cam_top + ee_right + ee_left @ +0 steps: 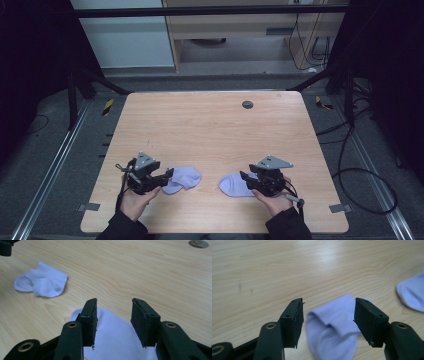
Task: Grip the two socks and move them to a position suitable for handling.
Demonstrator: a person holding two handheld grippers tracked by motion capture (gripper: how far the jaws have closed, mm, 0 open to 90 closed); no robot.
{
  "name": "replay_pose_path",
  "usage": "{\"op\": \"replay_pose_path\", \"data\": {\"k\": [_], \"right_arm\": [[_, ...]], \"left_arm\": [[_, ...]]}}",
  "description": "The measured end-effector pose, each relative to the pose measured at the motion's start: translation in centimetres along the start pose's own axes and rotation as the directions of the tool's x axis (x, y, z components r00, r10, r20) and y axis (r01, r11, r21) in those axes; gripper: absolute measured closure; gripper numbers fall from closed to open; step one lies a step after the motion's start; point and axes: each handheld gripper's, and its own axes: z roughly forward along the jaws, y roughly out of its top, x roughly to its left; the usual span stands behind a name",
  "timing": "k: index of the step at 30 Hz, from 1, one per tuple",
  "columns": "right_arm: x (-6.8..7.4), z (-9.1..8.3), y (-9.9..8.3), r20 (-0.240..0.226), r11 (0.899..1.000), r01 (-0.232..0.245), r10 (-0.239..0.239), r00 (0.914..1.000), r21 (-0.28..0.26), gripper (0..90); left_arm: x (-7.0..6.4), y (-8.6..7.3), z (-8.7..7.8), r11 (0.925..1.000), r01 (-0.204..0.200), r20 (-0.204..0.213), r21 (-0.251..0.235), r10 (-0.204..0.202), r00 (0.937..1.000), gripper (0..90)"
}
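Two pale lilac socks lie near the front of the wooden table (210, 125). The left sock (184, 178) is crumpled; my left gripper (169, 176) hovers over its left end, open, and the left gripper view has the sock (332, 325) between and below the jaws. The right sock (234, 184) lies flat. My right gripper (246, 178) is open above its right part, with the sock (115, 337) spread under the jaws. Across the table the other sock (42, 281) lies bunched. Each sock's end next to the gripper is hidden.
A small round grey disc (247, 104) is set into the table near its far edge. Dark frame bars (210, 10) and cables (360, 170) surround the table. The person's hands (134, 200) hold the grippers at the front edge.
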Motion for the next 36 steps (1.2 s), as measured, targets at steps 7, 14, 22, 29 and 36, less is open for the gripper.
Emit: {"op": "replay_pose_path", "data": {"k": [7,14,22,29,36], "right_arm": [[2.0,1.9,1.5,-0.047,0.999,0.039,-0.039,0.9981,0.004,58.9],[4.6,4.2,2.6,-0.095,0.996,0.086,-0.083,0.992,0.023,62.7],[7.7,7.1,3.3,-0.143,0.989,0.137,-0.129,0.9813,0.052,65.2],[9.8,9.2,3.3,-0.178,0.984,0.161,-0.146,0.9732,0.076,65.3],[12.0,11.5,2.4,-0.22,0.971,0.208,-0.178,0.9592,0.122,64.7]], "left_arm": [[1.9,-2.0,-0.6,0.9988,0.044,-0.029,0.022,-0.043,0.9986,40.9],[2.2,-3.5,0.1,0.996,0.055,-0.029,0.07,-0.053,0.9982,44.6],[1.7,-3.9,0.9,0.9945,0.04,-0.018,0.096,-0.038,0.9991,50.2],[1.1,-4.0,1.5,0.9932,0.022,-0.006,0.114,-0.022,0.9997,55.0],[0.7,-4.2,2.3,0.9885,-0.004,0.002,0.151,0.004,1.0,61.3]]}}
